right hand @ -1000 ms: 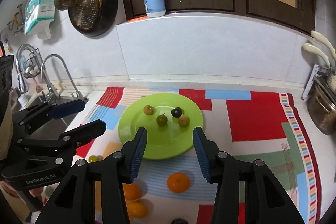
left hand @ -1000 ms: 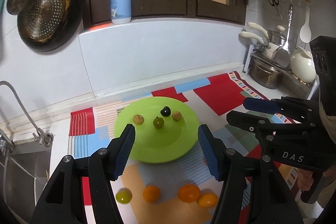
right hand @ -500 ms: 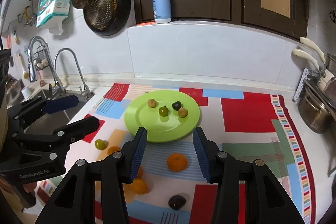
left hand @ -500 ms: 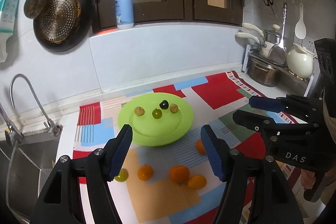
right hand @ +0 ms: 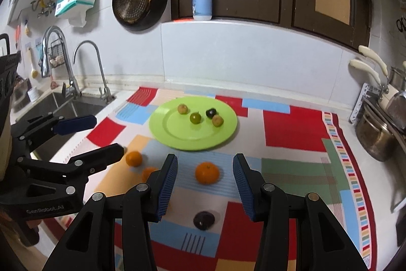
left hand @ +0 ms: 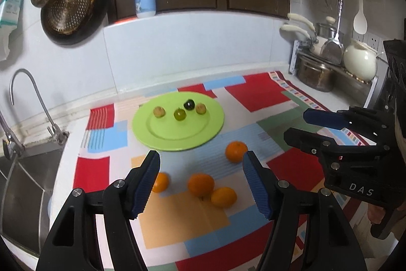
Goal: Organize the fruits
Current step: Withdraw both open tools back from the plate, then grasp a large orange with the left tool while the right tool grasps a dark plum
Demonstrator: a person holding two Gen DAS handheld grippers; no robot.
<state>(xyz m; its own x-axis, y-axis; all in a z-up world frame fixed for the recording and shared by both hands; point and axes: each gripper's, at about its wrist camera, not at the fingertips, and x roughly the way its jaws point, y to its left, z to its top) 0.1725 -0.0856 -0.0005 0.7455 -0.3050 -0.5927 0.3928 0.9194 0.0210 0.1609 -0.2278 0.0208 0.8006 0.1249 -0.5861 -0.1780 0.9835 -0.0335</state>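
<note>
On the worktop, beside the sink at far left, a patchwork mat carries all the fruit. The left gripper hangs above the mat's near left part, its fingers parted and empty; nothing lies between them but air, with three oranges on the mat below. Left to right these are a small orange partly hidden behind the left finger, a larger orange and a yellower one touching it. A fourth orange lies apart, nearer the plate, framed between the fingers of the right gripper in the right wrist view; those fingers are likewise apart and grasp nothing, hovering above it. A dark plum lies on the mat at the near edge, well in front of that orange.

Further back, the green plate holds four small fruits in a loose row along its far half: a brownish one, a green one, a dark one and another brownish one just beside it.

Judged from this layout, the sorting is partly done: the small fruits are gathered on the plate, while four oranges and the plum remain loose on the mat, none yet grasped. Whether further fruit lies hidden behind the grippers cannot be told.
</note>
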